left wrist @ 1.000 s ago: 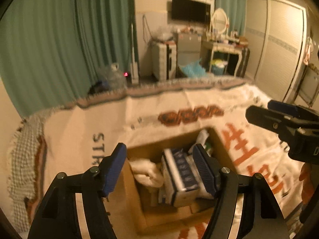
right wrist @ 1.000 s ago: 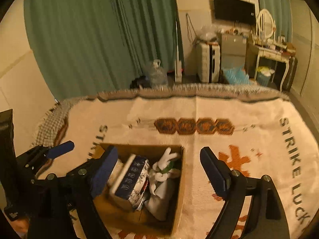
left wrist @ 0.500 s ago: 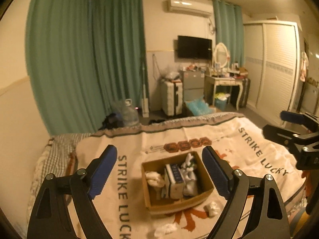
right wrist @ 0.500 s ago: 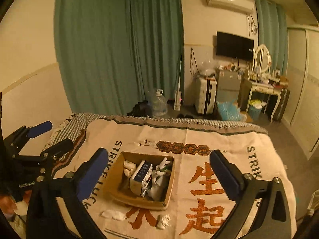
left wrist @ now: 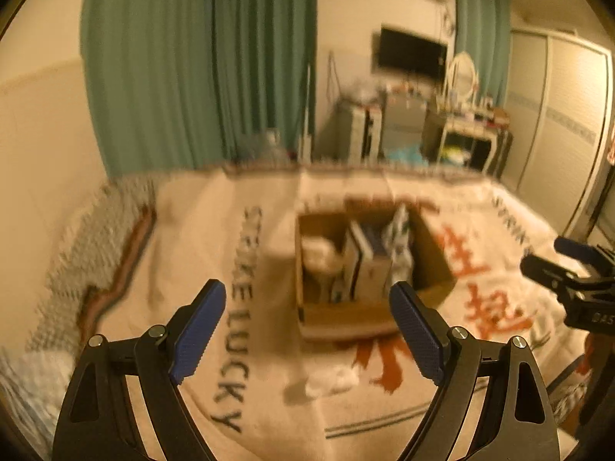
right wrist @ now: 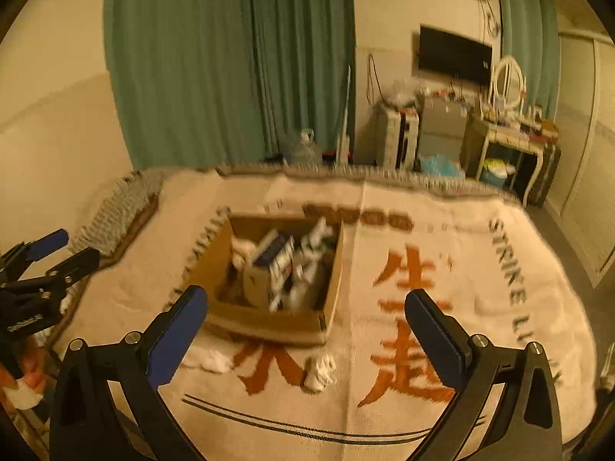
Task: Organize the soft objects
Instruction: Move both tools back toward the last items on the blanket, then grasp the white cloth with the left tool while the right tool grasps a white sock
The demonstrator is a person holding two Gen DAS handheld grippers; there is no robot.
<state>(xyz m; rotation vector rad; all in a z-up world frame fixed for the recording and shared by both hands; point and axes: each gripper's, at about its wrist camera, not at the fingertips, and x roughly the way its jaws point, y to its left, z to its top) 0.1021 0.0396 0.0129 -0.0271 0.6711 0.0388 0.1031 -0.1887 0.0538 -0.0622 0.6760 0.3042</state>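
Fingers of left gripper [left wrist: 307,336] and right gripper [right wrist: 307,340] wide apart, empty; limp white cloth wads [right wrist: 321,372] just before cardboard box [right wrist: 269,320] may slip pinch, blanket [right wrist: 499,307] snagging

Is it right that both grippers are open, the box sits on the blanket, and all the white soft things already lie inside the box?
Not all. The right wrist view shows two white bundles lying on the blanket in front of the box. The rest holds: left gripper and right gripper are open.
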